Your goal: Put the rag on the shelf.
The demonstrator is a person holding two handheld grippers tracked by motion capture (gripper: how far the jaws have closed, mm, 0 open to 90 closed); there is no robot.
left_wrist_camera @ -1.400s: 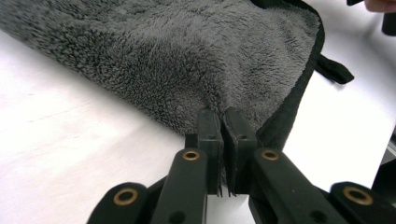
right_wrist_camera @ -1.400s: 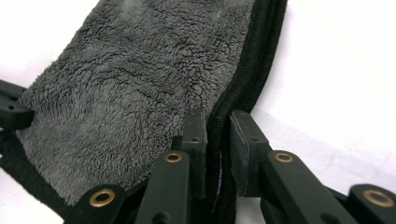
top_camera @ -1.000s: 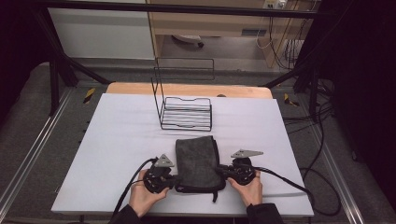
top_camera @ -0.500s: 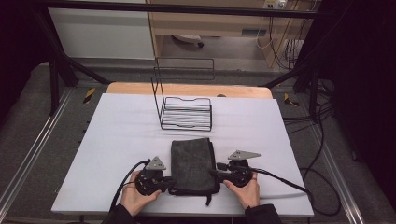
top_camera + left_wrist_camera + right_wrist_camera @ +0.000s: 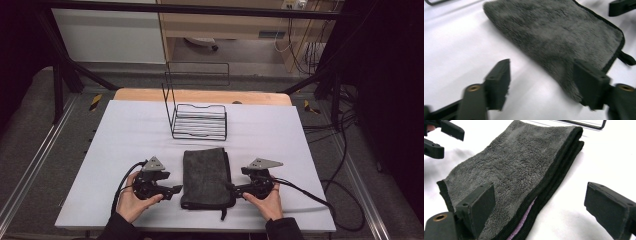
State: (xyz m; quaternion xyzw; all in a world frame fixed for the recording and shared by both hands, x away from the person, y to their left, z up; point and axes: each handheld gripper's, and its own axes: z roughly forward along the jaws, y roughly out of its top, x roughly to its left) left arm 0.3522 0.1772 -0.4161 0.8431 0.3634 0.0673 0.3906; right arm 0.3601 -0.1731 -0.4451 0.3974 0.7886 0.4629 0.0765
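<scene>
Both tongs, left (image 5: 176,189) and right (image 5: 231,189), have just spread open, flanking the folded grey towel (image 5: 206,176) lying flat on the tabletop (image 5: 125,130).

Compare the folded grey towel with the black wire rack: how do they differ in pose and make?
The towel lies flat, soft and solid near the table's front edge; the wire rack stands farther back, rigid and see-through, with a tall wire back. Both are dark and rest on the white table.

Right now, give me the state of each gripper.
Left gripper: open, fingers just opened, beside the folded grey towel, holding nothing.
Right gripper: open, fingers just opened, holding nothing.
</scene>
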